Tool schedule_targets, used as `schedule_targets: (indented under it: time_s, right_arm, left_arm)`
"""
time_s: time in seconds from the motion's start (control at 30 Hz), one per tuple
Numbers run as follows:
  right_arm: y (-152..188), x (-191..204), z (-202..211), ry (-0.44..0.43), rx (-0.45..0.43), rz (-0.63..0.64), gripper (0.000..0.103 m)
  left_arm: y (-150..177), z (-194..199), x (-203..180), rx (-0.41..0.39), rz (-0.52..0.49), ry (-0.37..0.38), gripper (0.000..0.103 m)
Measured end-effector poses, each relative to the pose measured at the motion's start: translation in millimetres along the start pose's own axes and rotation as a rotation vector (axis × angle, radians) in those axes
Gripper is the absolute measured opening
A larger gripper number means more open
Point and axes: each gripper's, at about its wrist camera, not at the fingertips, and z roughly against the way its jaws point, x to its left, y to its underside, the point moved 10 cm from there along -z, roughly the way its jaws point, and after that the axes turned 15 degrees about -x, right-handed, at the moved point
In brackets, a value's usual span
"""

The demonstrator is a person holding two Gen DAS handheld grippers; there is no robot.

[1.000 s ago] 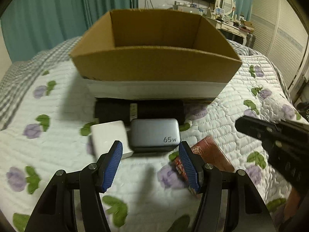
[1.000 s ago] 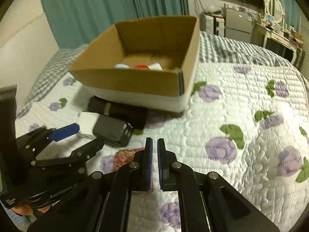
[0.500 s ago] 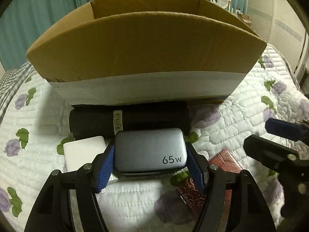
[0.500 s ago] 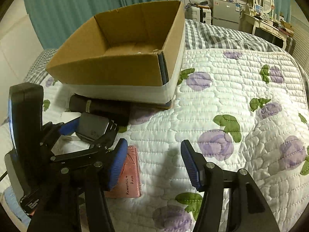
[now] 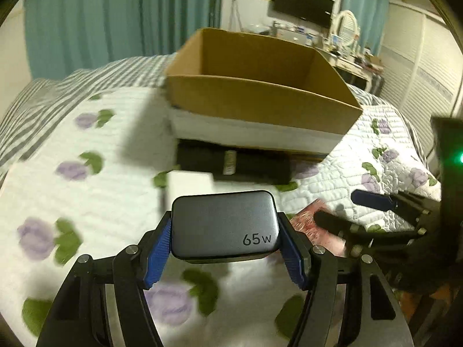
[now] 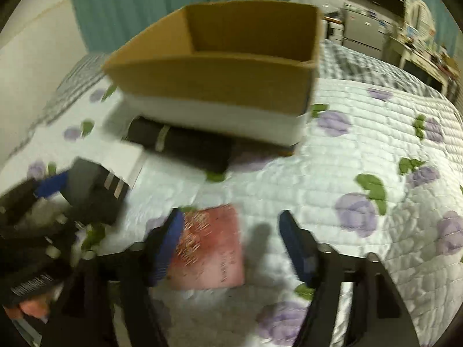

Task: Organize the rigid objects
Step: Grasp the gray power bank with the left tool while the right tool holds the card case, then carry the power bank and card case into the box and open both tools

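Left hand-held gripper (image 5: 224, 245) is pinching a grey 65W charger (image 5: 224, 227); right hand-held gripper (image 6: 231, 245) is hovering, spread, over a pink card (image 6: 211, 248), cardboard box (image 6: 220, 72) at 12 o'clock.

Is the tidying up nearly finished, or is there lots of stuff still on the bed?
Not nearly. The left gripper is shut on the grey 65W charger, lifted off the quilt. The right gripper is open over the pink card. The white charger and the black roll lie beside the cardboard box. These views do not show the box floor.
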Motion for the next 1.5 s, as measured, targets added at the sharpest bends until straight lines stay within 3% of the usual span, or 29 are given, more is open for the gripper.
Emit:
schedule_targets:
  time_s: [0.1,0.3,0.33,0.4,0.53,0.73,1.03,1.13,1.23,1.5]
  right_arm:
    - [17,18,-10,-0.020,0.045,0.073,0.083]
    - [36,22,-28,0.059,0.097,0.147,0.083]
    - [37,22,-29,0.069,0.095,0.157,0.082]
    - [35,23,-26,0.092,0.076,0.176,0.069]
    - [23,18,-7,0.107,-0.002,0.139,0.069]
    - [-23,14,40,0.093,-0.141,0.077,0.068]
    - [-159,1,82,0.088,-0.359,0.076,0.068]
    - [-199,-15,76,0.091,-0.407,0.055,0.069]
    - [-225,-26,58,0.089,-0.418,0.035,0.068]
    - [-241,-64,-21,0.096,-0.367,0.004,0.069]
  left_arm:
    - [8,10,18,-0.005,0.018,-0.039,0.068]
    - [20,8,26,0.026,0.043,-0.060,0.068]
    - [21,8,24,0.027,0.042,-0.060,0.068]
    - [19,9,23,0.020,0.040,-0.061,0.068]
    - [17,17,20,0.021,0.058,-0.048,0.068]
    - [-1,36,15,-0.009,0.074,-0.033,0.068]
    - [-107,43,-3,-0.159,0.050,0.028,0.068]
    - [-153,18,-8,-0.209,0.008,0.039,0.068]
    - [-179,-19,-14,-0.219,-0.057,0.041,0.068]
    - [-183,-115,-27,-0.180,-0.126,0.117,0.069]
